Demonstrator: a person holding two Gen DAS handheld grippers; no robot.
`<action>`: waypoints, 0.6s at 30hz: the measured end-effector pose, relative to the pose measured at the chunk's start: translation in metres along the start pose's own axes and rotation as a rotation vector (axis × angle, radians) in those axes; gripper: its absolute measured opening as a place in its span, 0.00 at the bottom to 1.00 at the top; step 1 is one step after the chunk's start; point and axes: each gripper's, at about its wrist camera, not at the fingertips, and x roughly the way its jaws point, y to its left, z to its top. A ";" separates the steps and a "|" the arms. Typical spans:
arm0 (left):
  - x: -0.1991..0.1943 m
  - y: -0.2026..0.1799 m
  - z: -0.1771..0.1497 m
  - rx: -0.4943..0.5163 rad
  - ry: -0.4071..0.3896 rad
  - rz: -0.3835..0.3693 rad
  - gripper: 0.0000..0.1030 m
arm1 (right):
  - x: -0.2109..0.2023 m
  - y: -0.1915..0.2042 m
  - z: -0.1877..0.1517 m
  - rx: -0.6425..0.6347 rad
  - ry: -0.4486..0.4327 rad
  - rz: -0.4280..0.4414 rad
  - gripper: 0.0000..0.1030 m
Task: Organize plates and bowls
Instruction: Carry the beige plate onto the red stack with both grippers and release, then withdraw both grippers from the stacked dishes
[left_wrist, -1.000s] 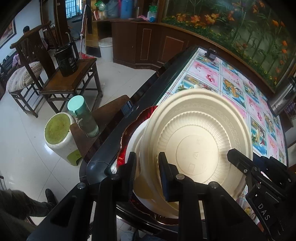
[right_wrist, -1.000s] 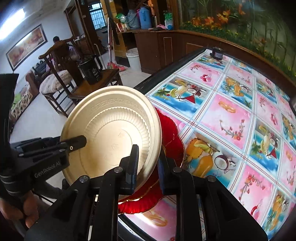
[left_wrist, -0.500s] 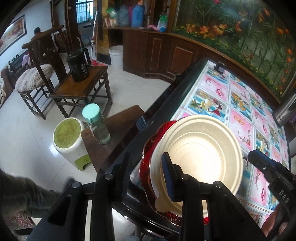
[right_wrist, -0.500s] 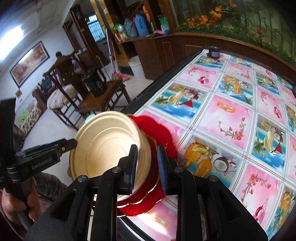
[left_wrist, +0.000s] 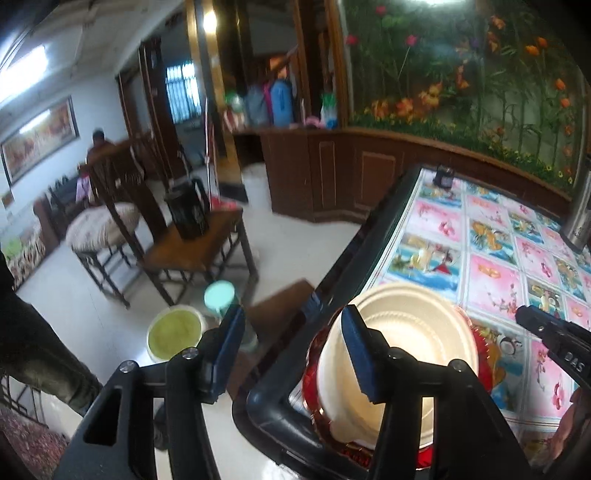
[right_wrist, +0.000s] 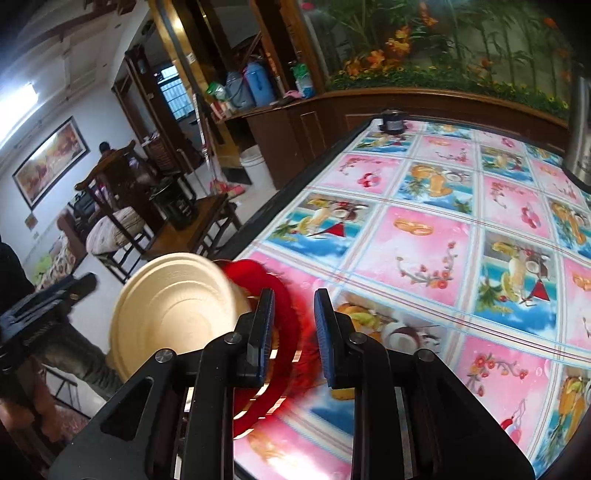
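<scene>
A cream disposable bowl (left_wrist: 410, 343) sits upside down on a red scalloped plate (left_wrist: 480, 339) at the table's near corner. It also shows in the right wrist view (right_wrist: 173, 310) on the red plate (right_wrist: 284, 306). My left gripper (left_wrist: 291, 350) is open and empty, its right finger in front of the bowl's side. My right gripper (right_wrist: 293, 332) is open and empty, held above the plate's right edge. The right gripper's tip shows in the left wrist view (left_wrist: 554, 336).
The table (right_wrist: 424, 236) has a bright fruit-print cloth and a dark rim. A steel kettle (right_wrist: 581, 122) stands at its far right. A small dark jar (right_wrist: 393, 122) sits at the far edge. Beside the table are a low stool with a mint-lidded bottle (left_wrist: 221, 295), a bin (left_wrist: 173, 332) and wooden chairs (left_wrist: 184, 236).
Both grippers let go of the bowl and opened. They drew back and up, so the bowl now rests on the red plate farther away.
</scene>
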 end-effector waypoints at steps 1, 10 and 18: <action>-0.004 -0.003 0.001 0.007 -0.022 0.001 0.56 | 0.000 -0.007 0.000 0.016 -0.003 0.000 0.21; -0.055 -0.046 0.009 0.071 -0.231 -0.039 0.81 | -0.012 -0.059 -0.003 0.123 -0.046 -0.029 0.21; -0.058 -0.070 0.015 0.029 -0.196 -0.097 0.81 | -0.030 -0.115 -0.013 0.205 -0.105 -0.092 0.21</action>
